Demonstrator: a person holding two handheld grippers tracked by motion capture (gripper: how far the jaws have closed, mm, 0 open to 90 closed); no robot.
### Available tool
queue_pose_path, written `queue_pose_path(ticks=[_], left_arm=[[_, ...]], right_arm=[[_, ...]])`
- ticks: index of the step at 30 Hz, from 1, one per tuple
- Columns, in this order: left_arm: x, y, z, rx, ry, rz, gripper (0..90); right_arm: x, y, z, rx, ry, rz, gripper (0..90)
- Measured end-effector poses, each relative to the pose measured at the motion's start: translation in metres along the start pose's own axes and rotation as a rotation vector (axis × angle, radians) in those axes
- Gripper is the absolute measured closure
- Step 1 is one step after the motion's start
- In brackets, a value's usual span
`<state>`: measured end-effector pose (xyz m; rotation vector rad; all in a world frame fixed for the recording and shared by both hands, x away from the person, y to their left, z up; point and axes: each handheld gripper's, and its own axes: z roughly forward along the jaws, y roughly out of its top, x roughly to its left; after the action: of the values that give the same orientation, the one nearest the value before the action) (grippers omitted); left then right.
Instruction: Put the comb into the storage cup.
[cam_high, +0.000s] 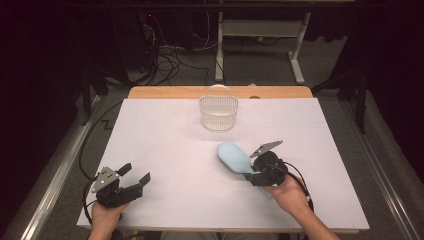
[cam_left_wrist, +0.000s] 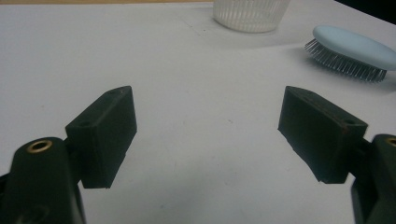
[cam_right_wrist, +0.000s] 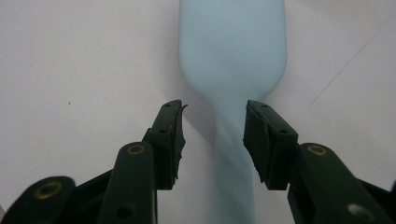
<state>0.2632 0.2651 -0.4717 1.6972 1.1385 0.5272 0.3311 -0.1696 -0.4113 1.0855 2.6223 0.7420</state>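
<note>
A pale blue hairbrush (cam_high: 234, 156) lies bristles down on the white table sheet (cam_high: 165, 140), right of centre, with its handle pointing toward the person. My right gripper (cam_high: 252, 166) is open with its jaws on either side of that handle. In the right gripper view the right gripper (cam_right_wrist: 214, 109) straddles the narrow neck of the hairbrush (cam_right_wrist: 231, 46); a gap shows at the left jaw. My left gripper (cam_high: 136, 173) rests near the front left, wide open and holding nothing. In the left gripper view the left gripper (cam_left_wrist: 208, 93) faces bare sheet, with the hairbrush (cam_left_wrist: 355, 46) far to the right.
A clear ribbed plastic basket (cam_high: 218, 112) with a hoop handle stands at the back centre of the sheet; its base (cam_left_wrist: 250, 14) is in the left gripper view. A wooden table edge (cam_high: 165, 92) runs behind it. Cables and a desk frame lie on the floor beyond.
</note>
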Motion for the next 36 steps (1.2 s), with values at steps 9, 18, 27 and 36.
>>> queue_pose_path(ticks=[9, 18, 27, 36], left_arm=[[0.0, 0.0, 0.0, -0.003, 0.001, 0.0, 18.7], [0.0, 0.0, 0.0, -0.002, -0.001, 0.001, 18.7], [0.0, 0.0, 0.0, 0.001, -0.002, 0.0, 18.7], [0.0, 0.0, 0.0, 0.001, -0.002, -0.001, 18.7]], right_arm=[[-0.006, 0.001, 0.005, 0.021, -0.02, 0.018, 46.1], [-0.008, 0.003, 0.02, 0.071, -0.033, 0.033, 42.4], [-0.011, 0.005, 0.033, 0.12, -0.033, 0.056, 44.4], [-0.011, 0.008, 0.041, 0.135, -0.057, 0.037, 51.9]])
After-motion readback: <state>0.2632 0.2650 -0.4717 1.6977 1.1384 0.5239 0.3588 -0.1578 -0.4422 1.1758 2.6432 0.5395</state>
